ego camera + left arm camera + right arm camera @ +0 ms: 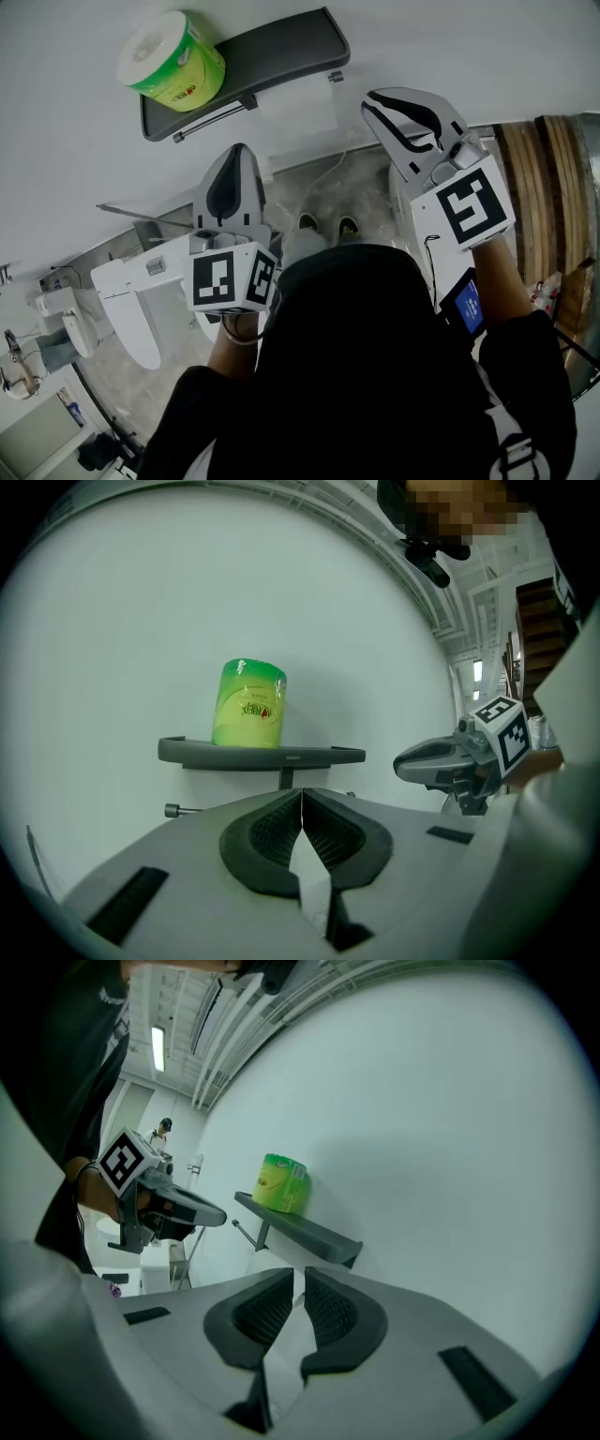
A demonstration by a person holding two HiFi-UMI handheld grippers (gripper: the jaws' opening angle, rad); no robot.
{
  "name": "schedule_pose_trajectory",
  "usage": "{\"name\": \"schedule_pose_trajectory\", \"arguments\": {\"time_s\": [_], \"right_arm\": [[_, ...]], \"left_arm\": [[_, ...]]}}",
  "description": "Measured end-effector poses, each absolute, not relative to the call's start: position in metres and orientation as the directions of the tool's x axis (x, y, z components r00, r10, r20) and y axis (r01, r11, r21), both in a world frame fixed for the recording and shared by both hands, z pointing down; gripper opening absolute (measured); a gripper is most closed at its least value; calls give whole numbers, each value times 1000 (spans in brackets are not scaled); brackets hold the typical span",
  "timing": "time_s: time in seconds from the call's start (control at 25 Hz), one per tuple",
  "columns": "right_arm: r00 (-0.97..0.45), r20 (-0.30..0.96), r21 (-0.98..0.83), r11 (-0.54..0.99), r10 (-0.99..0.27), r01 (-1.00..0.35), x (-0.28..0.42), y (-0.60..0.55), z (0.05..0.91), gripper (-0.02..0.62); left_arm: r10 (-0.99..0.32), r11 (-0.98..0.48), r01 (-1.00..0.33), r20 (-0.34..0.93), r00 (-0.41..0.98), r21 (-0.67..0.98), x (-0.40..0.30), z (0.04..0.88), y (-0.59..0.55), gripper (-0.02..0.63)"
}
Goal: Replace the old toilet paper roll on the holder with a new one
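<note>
— Green wrapper: is that the new roll (172,61)?
— Yes. It stands upright on the dark shelf (281,52), toward the shelf's left end, at the upper left of the head view. Nothing touches it.
— What is under the shelf?
— A thin rod (211,120) runs beneath it. A white sheet (298,111) hangs below the shelf's right half. I can't tell whether a roll sits behind that sheet.
— Where are the grippers?
— Both are lower in the frame than the shelf and apart from the roll. The left gripper (238,155) is at the centre and points up toward the rod. The right gripper (373,101) is at the upper right, with its tip near the shelf's right end.
— Do they carry anything?
— No. In the left gripper view the pads (328,832) meet along one line, clenched on nothing, and the roll shows above them at centre. In the right gripper view the jaws are closed too, with only a thin slit between them and nothing in it. There the roll sits left of centre.
— What is around them?
— A white wall (75,169) is behind the shelf. A toilet (127,309) is at the lower left.
</note>
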State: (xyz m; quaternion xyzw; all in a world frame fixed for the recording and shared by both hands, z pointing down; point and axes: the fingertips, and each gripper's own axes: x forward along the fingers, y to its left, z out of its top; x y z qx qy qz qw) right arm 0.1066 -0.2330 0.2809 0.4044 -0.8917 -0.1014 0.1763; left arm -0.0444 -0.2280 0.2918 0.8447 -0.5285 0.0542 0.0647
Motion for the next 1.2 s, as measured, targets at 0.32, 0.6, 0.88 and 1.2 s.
{"name": "schedule_pose_trajectory", "arguments": {"time_s": [0.32, 0.6, 0.88, 1.2], "right_arm": [[-609, 350, 455, 697, -712, -554, 84, -234, 299, 101], [-572, 401, 574, 683, -715, -452, 69, -245, 311, 202], [-554, 411, 649, 659, -724, -379, 57, -252, 315, 216], [-513, 452, 749, 623, -730, -227, 30, -269, 340, 238]], "left_arm": [[-892, -423, -905, 154, 424, 40, -51, 294, -230, 23], [-908, -391, -919, 142, 394, 46, -61, 295, -237, 23], [-919, -365, -929, 140, 369, 54, -69, 295, -236, 23], [-931, -337, -940, 130, 341, 47, -78, 293, -235, 23]]}}
